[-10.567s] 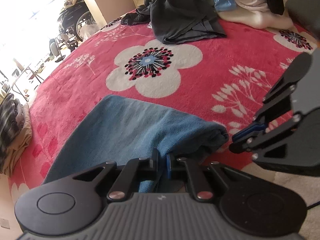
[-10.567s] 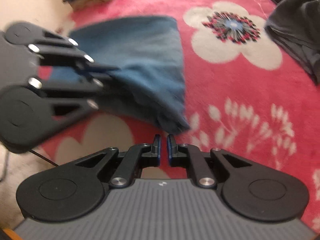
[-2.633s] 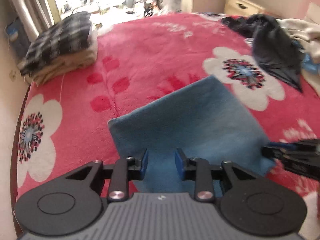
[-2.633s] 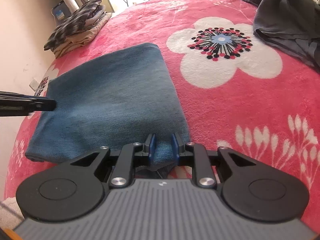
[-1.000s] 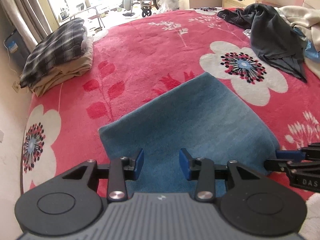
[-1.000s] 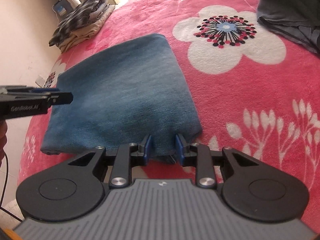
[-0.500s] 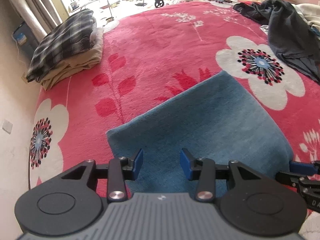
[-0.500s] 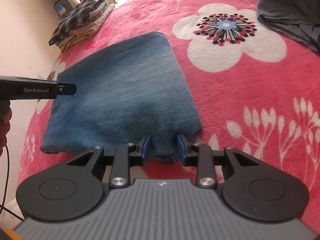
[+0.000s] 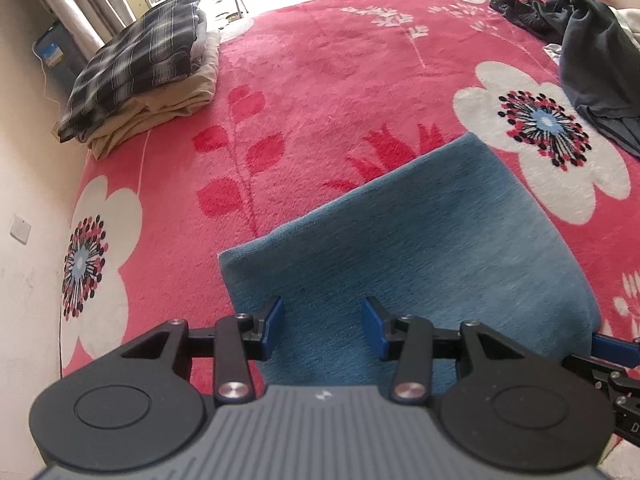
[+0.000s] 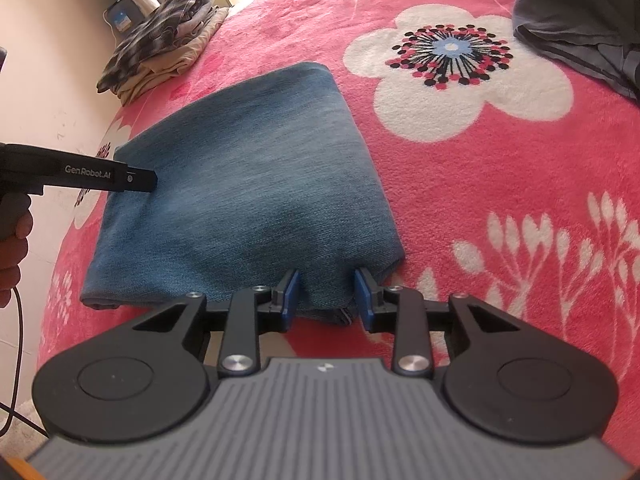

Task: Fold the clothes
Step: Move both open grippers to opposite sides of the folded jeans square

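Observation:
A folded blue garment (image 9: 420, 256) lies flat on the red flowered blanket (image 9: 320, 92); it also shows in the right wrist view (image 10: 248, 184). My left gripper (image 9: 322, 330) is open, its jaws spread over the garment's near left edge, holding nothing. My right gripper (image 10: 326, 298) is open at the garment's near right corner, with cloth between the spread jaws but not pinched. The left gripper's body (image 10: 72, 174) shows at the left of the right wrist view, and the right gripper's fingers (image 9: 612, 350) show at the right edge of the left wrist view.
A stack of folded clothes, plaid on beige (image 9: 144, 68), sits at the blanket's far left corner (image 10: 160, 40). A dark grey garment (image 9: 592, 64) lies loose at the far right (image 10: 580, 12). A wall runs along the left side (image 9: 24, 208).
Both grippers have opened wider and let the blue garment rest flat on the blanket. The left gripper has drawn back slightly toward the garment's near left edge.

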